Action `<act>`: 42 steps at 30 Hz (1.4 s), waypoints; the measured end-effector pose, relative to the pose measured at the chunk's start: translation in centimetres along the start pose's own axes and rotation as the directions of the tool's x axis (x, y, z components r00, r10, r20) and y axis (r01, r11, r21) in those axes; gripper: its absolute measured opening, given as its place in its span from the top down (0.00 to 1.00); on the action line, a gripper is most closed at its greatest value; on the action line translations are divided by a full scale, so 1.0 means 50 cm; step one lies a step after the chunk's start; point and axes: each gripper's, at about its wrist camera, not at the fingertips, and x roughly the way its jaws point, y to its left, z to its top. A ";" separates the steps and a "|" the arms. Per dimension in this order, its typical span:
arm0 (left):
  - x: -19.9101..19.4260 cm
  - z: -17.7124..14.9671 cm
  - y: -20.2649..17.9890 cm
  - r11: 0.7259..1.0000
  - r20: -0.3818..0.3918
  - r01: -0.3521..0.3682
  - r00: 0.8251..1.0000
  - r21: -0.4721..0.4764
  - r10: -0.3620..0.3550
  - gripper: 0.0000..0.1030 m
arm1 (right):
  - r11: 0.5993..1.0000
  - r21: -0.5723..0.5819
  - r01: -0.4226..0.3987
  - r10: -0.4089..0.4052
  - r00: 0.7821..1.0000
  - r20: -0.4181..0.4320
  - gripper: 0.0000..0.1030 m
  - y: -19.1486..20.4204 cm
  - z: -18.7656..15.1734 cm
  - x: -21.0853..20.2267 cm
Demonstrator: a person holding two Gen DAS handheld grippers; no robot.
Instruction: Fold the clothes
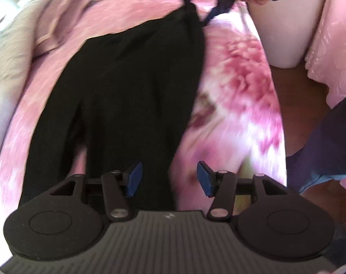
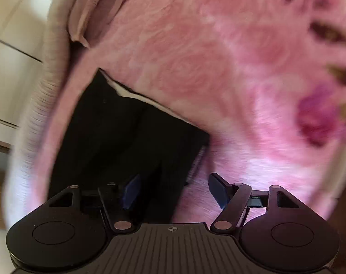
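A black garment (image 1: 127,96) lies stretched out on a pink floral bedspread (image 1: 237,96). My left gripper (image 1: 169,178) is open and empty, just above the garment's near end. In the left wrist view the right gripper (image 1: 209,16) is at the garment's far end, where the cloth is bunched and lifted; whether it grips the cloth is unclear. In the right wrist view the right gripper (image 2: 173,190) is open, its blue pads (image 2: 218,189) apart, over the black garment (image 2: 118,141) and its edge. The view is blurred.
A folded pale pink garment (image 1: 58,27) lies at the far left of the bed and shows in the right wrist view (image 2: 93,6). A white bin (image 1: 287,27) stands on the wooden floor (image 1: 303,114) right of the bed. Pale cupboards (image 2: 13,45) stand beyond.
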 end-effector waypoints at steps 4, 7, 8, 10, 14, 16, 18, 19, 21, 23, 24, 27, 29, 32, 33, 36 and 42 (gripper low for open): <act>0.024 0.067 -0.007 1.000 -0.012 0.014 1.000 -0.010 -0.014 0.52 | 0.998 0.034 -0.058 0.060 0.997 -0.053 0.92 -0.019 0.050 0.004; 0.041 0.117 -0.012 1.000 -0.020 0.025 0.999 -0.017 -0.025 0.52 | 0.998 -0.011 -0.060 0.058 0.993 -0.103 0.92 -0.008 0.107 -0.025; 0.047 0.133 -0.014 0.999 -0.023 0.028 0.999 -0.020 -0.028 0.52 | 0.997 -0.044 -0.062 0.056 0.991 -0.125 0.92 -0.006 0.119 -0.033; 0.048 0.133 -0.012 1.000 -0.046 0.014 0.999 -0.024 -0.015 0.52 | 0.991 -0.123 -0.060 0.039 0.985 -0.166 0.92 -0.001 0.134 -0.036; 0.021 0.080 -0.003 0.997 -0.129 -0.030 0.991 -0.074 0.020 0.52 | 0.979 -0.198 -0.039 -0.007 0.974 -0.226 0.92 0.022 0.143 -0.020; -0.006 0.037 0.002 0.989 -0.169 -0.062 0.985 -0.131 0.039 0.52 | 0.971 -0.234 -0.039 -0.024 0.965 -0.260 0.92 0.037 0.149 -0.016; -0.033 -0.018 0.005 0.975 -0.225 -0.099 0.973 -0.199 0.053 0.52 | 0.955 -0.295 -0.031 -0.056 0.959 -0.280 0.91 0.052 0.147 -0.010; -0.046 -0.049 0.006 0.965 -0.258 -0.121 0.964 -0.233 0.059 0.52 | 0.950 -0.310 -0.025 -0.068 0.956 -0.286 0.90 0.051 0.140 -0.013; -0.079 -0.116 0.009 0.942 -0.324 -0.175 0.943 -0.288 0.076 0.52 | 0.951 -0.308 -0.006 -0.084 0.957 -0.278 0.86 0.047 0.129 -0.017; -0.115 -0.185 0.015 0.912 -0.384 -0.234 0.918 -0.338 0.094 0.52 | 0.948 -0.316 0.028 -0.112 0.962 -0.249 0.69 0.053 0.107 -0.034; -0.135 -0.217 0.020 0.896 -0.406 -0.263 0.908 -0.357 0.105 0.51 | 0.939 -0.340 0.047 -0.130 0.965 -0.227 0.62 0.063 0.087 -0.049; -0.196 -0.324 0.038 0.850 -0.468 -0.346 0.873 -0.397 0.136 0.50 | 0.908 -0.407 0.104 -0.182 0.971 -0.157 0.60 0.094 0.026 -0.093; -0.228 -0.389 0.043 0.840 -0.492 -0.373 0.858 -0.394 0.150 0.49 | 0.881 -0.458 0.122 -0.206 0.968 -0.140 0.60 0.125 -0.029 -0.113; -0.266 -0.497 0.038 0.871 -0.511 -0.372 0.842 -0.320 0.172 0.49 | 0.839 -0.527 0.138 -0.233 0.965 -0.119 0.60 0.182 -0.122 -0.123; -0.275 -0.529 0.038 0.882 -0.512 -0.366 0.840 -0.297 0.177 0.49 | 0.825 -0.547 0.139 -0.239 0.964 -0.114 0.60 0.204 -0.155 -0.121; -0.304 -0.624 0.041 0.911 -0.511 -0.355 0.834 -0.210 0.207 0.48 | 0.782 -0.609 0.131 -0.265 0.955 -0.134 0.60 0.267 -0.269 -0.113; -0.323 -0.782 0.063 0.943 -0.508 -0.332 0.818 -0.034 0.269 0.46 | 0.732 -0.677 0.076 -0.285 0.937 -0.203 0.59 0.389 -0.471 -0.078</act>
